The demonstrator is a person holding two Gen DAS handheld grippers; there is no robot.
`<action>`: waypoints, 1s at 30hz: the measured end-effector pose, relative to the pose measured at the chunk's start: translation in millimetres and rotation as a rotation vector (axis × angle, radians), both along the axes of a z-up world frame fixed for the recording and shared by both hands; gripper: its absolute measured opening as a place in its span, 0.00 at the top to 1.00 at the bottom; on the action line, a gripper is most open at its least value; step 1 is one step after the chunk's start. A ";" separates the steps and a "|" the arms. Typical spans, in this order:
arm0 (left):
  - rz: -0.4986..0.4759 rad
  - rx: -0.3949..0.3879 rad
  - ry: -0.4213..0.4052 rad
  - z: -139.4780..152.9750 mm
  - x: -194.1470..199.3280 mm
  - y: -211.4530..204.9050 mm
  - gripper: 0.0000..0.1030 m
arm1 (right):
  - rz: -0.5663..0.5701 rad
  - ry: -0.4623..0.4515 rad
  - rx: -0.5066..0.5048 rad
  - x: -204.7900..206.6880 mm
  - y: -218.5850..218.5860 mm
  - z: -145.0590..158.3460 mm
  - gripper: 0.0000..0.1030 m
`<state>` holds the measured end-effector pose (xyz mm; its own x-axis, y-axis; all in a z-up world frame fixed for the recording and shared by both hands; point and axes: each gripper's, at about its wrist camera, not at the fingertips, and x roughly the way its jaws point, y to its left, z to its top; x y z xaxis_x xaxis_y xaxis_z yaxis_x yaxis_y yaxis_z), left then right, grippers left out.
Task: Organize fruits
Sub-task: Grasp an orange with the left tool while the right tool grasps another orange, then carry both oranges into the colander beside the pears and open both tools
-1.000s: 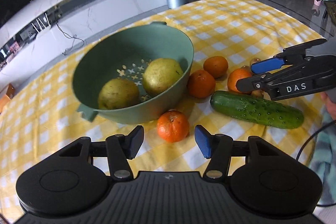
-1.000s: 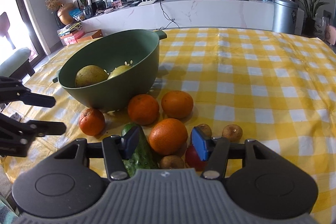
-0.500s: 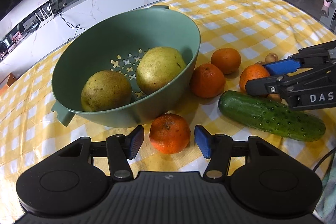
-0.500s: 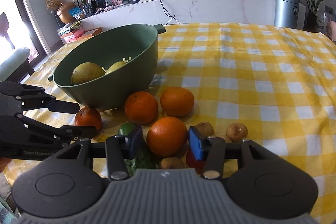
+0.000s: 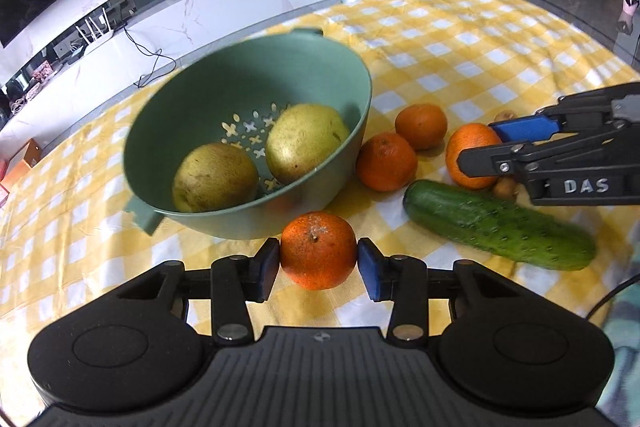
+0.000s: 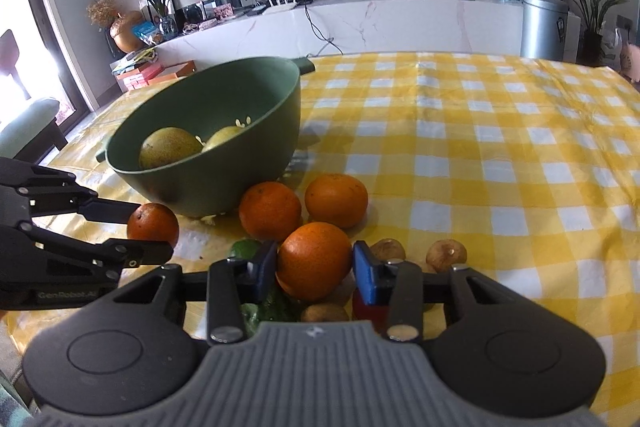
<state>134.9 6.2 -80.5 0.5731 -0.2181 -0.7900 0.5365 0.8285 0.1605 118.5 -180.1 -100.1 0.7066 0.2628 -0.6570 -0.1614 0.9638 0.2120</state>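
A green colander bowl [image 5: 352, 83] [image 6: 280, 147] holds two yellow-green pears [image 5: 216, 177] [image 5: 306, 143]. My left gripper [image 5: 319, 263] has closed its pads onto a small orange [image 5: 318, 249] on the yellow checked cloth just in front of the bowl; this shows in the right wrist view too [image 6: 153, 225]. My right gripper [image 6: 314, 267] has closed its pads onto a bigger orange [image 6: 314, 259] [image 5: 470, 147]. Two more oranges [image 5: 386, 161] [image 5: 421, 121] lie beside the bowl. A cucumber [image 5: 496, 223] lies to the right of my left gripper.
Several small brown fruits [image 6: 446, 255] and a red item [image 6: 366, 311] lie under and beside my right gripper. The table's far half [image 6: 480, 115] is bare checked cloth. A grey bin [image 6: 544, 27] and a white counter stand beyond the table.
Both grippers moved forward and narrowed from open onto their oranges: the left around the small orange by the bowl, the right around the bigger orange.
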 end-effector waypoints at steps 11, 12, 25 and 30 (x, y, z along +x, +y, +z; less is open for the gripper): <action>0.048 -0.090 -0.040 69.3 -5.7 10.3 0.54 | 0.049 -0.096 0.047 -11.0 -3.9 47.6 0.63; 0.057 -0.093 -0.046 73.9 -2.9 11.3 0.54 | 0.060 -0.100 0.049 -8.5 -3.0 52.0 0.63; 0.175 -0.130 0.060 86.6 79.4 29.0 0.54 | 0.253 -0.079 0.017 73.2 34.1 83.4 0.63; 0.204 -0.153 0.128 71.9 112.2 33.7 0.54 | 0.311 -0.023 -0.036 112.6 51.8 74.2 0.63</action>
<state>247.1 39.9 -8.6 0.5152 -0.2311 -0.8253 0.3642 0.9307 -0.0332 231.1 -128.2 -25.9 0.6105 0.4459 -0.6545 -0.4544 0.8741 0.1716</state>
